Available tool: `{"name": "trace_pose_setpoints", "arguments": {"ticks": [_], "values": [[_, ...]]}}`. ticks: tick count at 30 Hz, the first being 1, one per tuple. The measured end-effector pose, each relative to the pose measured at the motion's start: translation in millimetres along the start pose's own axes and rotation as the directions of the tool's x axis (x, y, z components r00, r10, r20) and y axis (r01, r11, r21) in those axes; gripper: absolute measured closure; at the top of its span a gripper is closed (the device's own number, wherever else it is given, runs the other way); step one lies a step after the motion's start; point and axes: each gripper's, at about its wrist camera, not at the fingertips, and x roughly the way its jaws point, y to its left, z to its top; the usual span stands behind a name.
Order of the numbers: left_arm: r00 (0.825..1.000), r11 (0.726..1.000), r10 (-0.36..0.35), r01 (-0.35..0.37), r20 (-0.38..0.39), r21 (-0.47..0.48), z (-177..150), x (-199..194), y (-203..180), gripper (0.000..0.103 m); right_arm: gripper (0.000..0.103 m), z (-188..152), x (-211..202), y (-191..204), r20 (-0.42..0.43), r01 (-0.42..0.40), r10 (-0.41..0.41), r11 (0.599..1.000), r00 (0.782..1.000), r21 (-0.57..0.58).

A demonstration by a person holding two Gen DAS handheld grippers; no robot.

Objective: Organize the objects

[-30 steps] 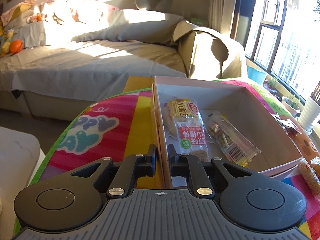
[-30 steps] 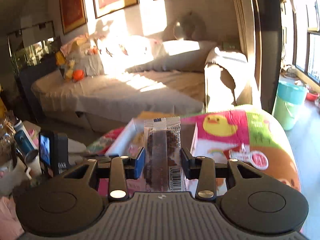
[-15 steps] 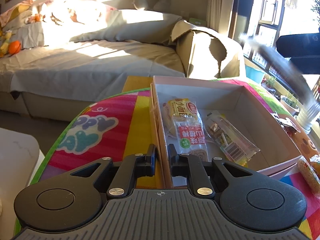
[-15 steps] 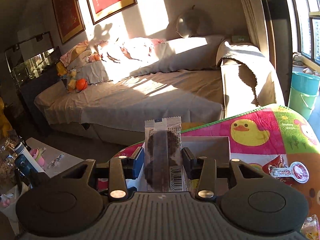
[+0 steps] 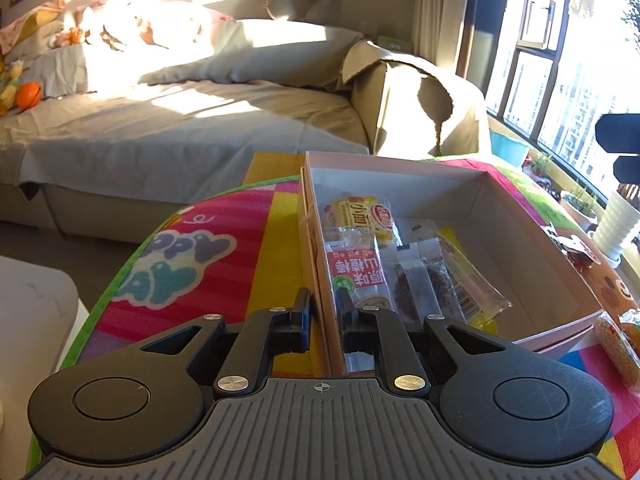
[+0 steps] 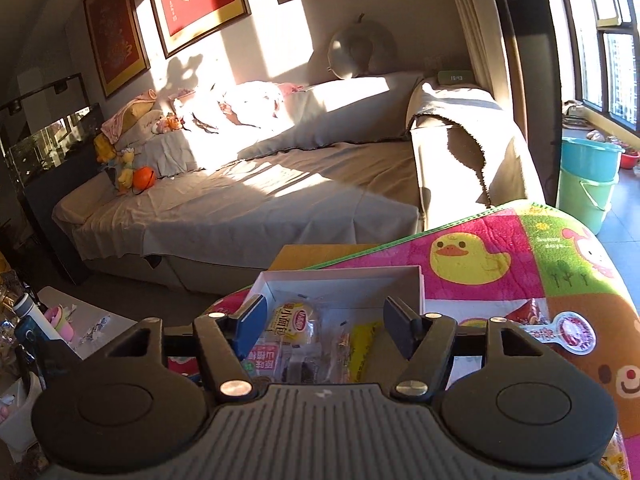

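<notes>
Right gripper (image 6: 324,326) opening over box (image 6: 340,280) — 4 snacks inside.

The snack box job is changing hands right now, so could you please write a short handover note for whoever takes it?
Left tool: shut on the box's near wall, steadying it.
Right tool: jaws opening above the box, nothing between them.
Done: the dark snack bar lies in the box beside the red-label pack and the yellow pack.
Left: loose snacks on the mat, such as the round-tagged packet.
</notes>
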Motion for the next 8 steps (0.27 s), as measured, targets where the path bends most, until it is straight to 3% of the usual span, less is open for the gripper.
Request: {"name": "trace_pose_setpoints", "arguments": {"ticks": [8], "values": [[1.0,1.0,0.0,0.0,0.001,-0.001,0.0,0.0,0.1,0.088,0.028,-25.0,-16.4,-42.1,-0.026,0.143,-0.142,0.99,0.99,0.014]]}}
